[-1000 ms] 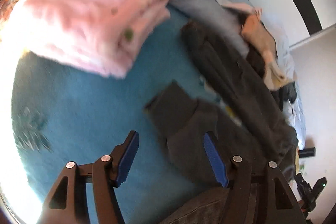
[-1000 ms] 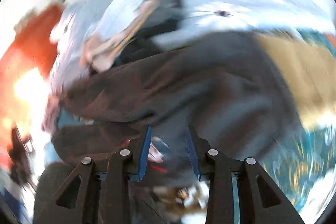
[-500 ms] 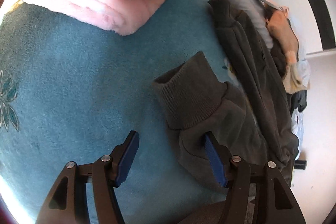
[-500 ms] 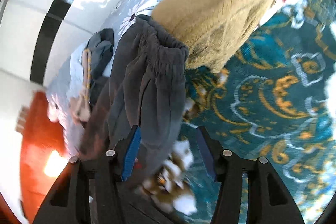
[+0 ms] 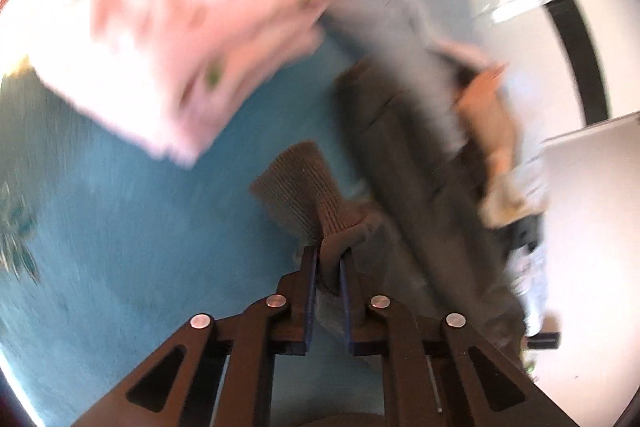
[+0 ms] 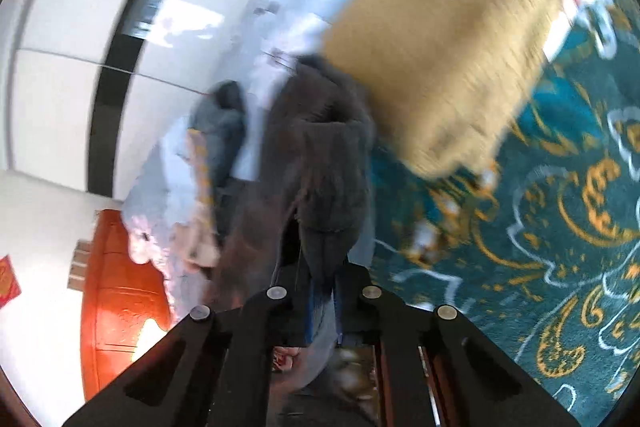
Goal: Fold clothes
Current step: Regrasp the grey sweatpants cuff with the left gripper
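Note:
A dark grey sweatshirt lies stretched over a teal blanket. In the left wrist view my left gripper [image 5: 328,259] is shut on its sleeve just behind the ribbed cuff [image 5: 300,187], which sticks up ahead of the fingers. The body of the sweatshirt [image 5: 416,179] runs off to the right. In the right wrist view my right gripper [image 6: 322,279] is shut on the sweatshirt's gathered hem end [image 6: 324,163], which rises ahead of the fingers. Both views are blurred by motion.
A folded pink fleece [image 5: 172,43] lies at the upper left of the left view on the teal blanket [image 5: 120,227]. A folded tan garment [image 6: 448,39] lies on the patterned teal blanket [image 6: 540,227]. Loose clothes [image 6: 216,147] are heaped by the white wall.
Both grippers were open half a second ago and are now shut on the sweatshirt. The left one closed on the sleeve by the cuff, the right one on the hem end.

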Motion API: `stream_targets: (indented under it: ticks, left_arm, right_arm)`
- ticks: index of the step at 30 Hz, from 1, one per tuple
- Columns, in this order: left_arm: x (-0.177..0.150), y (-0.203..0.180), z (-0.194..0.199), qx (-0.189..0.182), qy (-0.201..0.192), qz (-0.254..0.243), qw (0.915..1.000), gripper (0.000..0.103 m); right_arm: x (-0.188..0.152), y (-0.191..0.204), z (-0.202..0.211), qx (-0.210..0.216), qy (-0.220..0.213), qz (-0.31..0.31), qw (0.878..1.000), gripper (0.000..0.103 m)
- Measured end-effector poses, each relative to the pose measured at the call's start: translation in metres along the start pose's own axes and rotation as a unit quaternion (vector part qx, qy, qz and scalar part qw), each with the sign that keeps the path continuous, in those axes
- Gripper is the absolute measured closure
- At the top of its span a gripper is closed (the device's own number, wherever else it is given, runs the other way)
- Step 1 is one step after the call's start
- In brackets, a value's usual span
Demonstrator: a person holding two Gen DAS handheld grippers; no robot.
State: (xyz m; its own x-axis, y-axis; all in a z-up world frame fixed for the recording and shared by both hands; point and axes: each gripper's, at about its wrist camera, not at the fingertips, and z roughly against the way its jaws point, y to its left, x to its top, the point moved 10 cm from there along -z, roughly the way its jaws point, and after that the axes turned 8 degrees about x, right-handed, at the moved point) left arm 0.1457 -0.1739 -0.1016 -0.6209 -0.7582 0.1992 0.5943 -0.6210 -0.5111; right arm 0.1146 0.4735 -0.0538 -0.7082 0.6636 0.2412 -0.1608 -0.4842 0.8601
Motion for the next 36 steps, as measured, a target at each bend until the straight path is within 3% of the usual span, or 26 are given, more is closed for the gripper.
stream_targets:
  ticks: [2,6,11,18,26,36]
  left_arm:
    - [0.011,-0.016,0.025,-0.024,-0.017,-0.012,0.9995,0.092]
    - [0.006,-0.016,0.056,-0.023,-0.027,-0.032,0.9989,0.092]
    - [-0.001,0.031,0.045,0.023,0.009,0.009,0.9997,0.092]
    - [0.027,0.009,0.027,0.055,0.016,0.041,0.9975,0.092]
    - [0.101,-0.044,-0.026,0.105,0.031,0.049,0.9927,0.092]
    - [0.147,-0.062,-0.121,0.154,0.048,0.037,0.9862,0.092]
  right_arm:
    - [0.008,0.028,0.017,0.027,-0.014,0.017,0.999,0.096]
    - [-0.004,0.042,0.037,0.021,-0.01,0.042,0.999,0.096]
    - [-0.026,0.017,0.037,-0.009,0.02,0.017,1.0,0.096]
    - [0.003,0.062,0.004,0.005,0.031,0.044,0.999,0.096]
    - [0.054,0.09,-0.062,-0.016,0.038,0.043,0.998,0.095]
    - [0.104,0.059,-0.157,-0.112,0.061,0.052,0.99,0.095]
